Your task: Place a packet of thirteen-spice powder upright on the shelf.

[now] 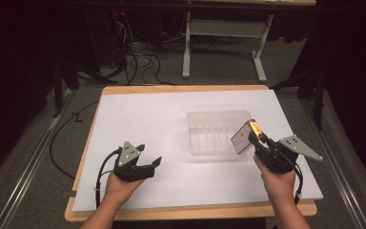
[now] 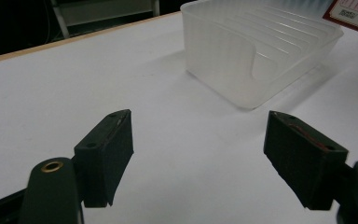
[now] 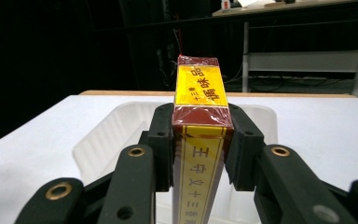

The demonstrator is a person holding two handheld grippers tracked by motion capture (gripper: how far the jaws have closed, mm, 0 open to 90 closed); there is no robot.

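Note:
My right gripper [image 1: 256, 139] is shut on a slim dark-red and yellow box [image 1: 244, 135], held tilted over the right front corner of a clear ribbed plastic bin [image 1: 215, 131]. In the right gripper view the box [image 3: 199, 116] sits clamped between the two black pads [image 3: 164, 144], with the bin [image 3: 102, 135] below and behind it. My left gripper [image 1: 151, 168] rests low on the white sheet at the front left, open and empty. In the left gripper view its jaws stand wide apart around the midpoint [image 2: 198, 158], the bin [image 2: 256, 51] lies ahead, and a corner of the box [image 2: 354, 14] shows at top right.
The white sheet [image 1: 138, 119] covers a wooden table [image 1: 186, 88]. Cables [image 1: 138, 62] and a desk frame [image 1: 219, 43] stand on the floor beyond the far edge. Dark surroundings flank both sides.

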